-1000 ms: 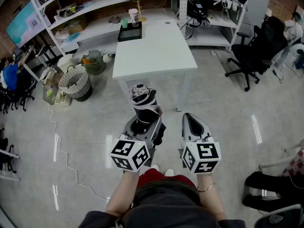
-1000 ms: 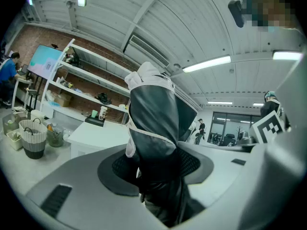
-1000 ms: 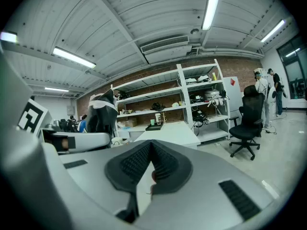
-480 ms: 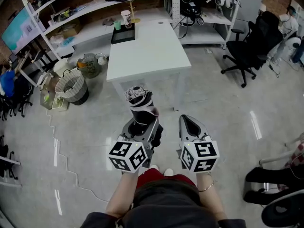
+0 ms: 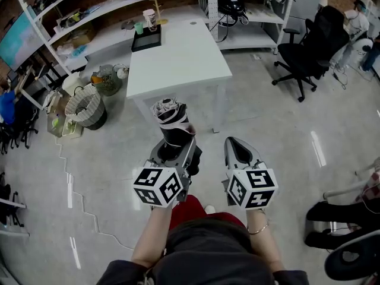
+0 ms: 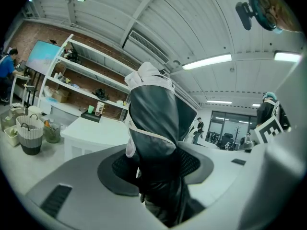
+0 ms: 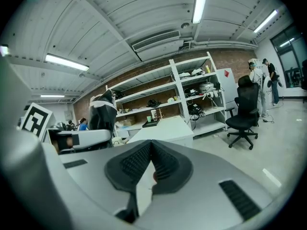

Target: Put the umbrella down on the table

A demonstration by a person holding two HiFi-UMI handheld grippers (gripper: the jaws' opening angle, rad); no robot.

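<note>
Head view: folded black-and-white fabric umbrella [image 5: 170, 119] is carried, clamped in left gripper [image 5: 176, 152]; right gripper [image 5: 237, 144] is closed, empty; white rectangular desk [image 5: 178, 58] must be approached next.

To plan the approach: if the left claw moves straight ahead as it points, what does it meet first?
Probably the near edge of the white rectangular table, touched first by the folded black-and-white umbrella that the left claw grips; height is unclear.

Glossy grey floor [image 5: 285, 135], white shelving [image 5: 107, 8] along a brick wall [image 6: 48, 35], black office chair [image 5: 309, 52].
</note>
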